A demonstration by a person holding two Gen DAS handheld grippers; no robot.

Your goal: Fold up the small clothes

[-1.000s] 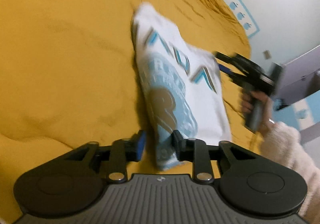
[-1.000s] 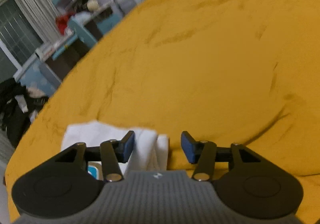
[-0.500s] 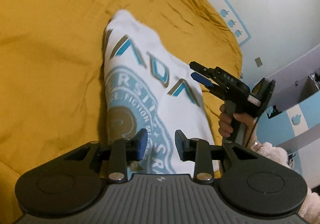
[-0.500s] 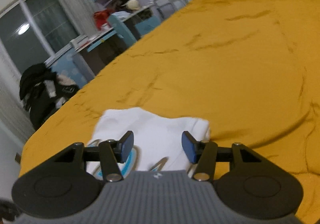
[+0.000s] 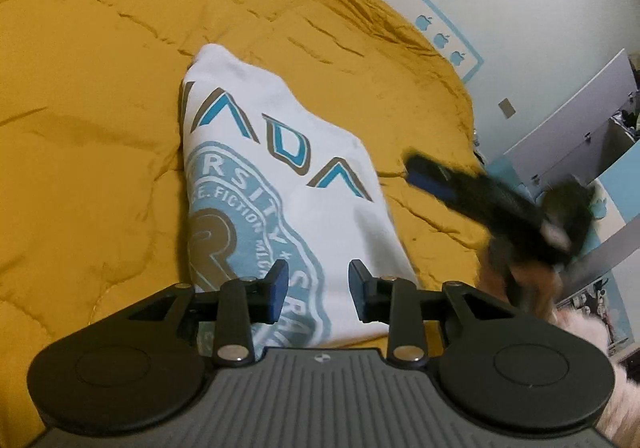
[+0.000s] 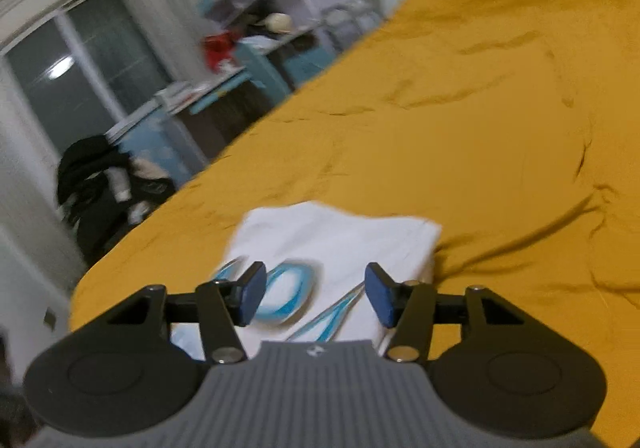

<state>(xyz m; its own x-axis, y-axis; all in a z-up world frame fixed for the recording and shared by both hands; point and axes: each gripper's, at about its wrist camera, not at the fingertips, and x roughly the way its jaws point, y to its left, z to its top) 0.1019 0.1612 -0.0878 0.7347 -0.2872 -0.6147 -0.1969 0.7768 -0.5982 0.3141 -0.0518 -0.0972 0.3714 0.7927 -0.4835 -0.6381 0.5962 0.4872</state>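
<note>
White cotton tee with teal-and-brown print (image 5: 288, 184) lies folded into a long strip on the mustard-yellow quilt (image 5: 100, 108). Left gripper (image 5: 318, 290) jaws apart, empty, over its near end. Right gripper (image 6: 314, 298) opening, empty, blurred. Probably between folds; next: pinch an end, fold across.

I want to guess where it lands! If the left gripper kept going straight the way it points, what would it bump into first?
Most likely the folded white shirt. The left gripper is open and empty, pointing down at the shirt's print on the yellow blanket. How far off it hangs is hard to tell.
</note>
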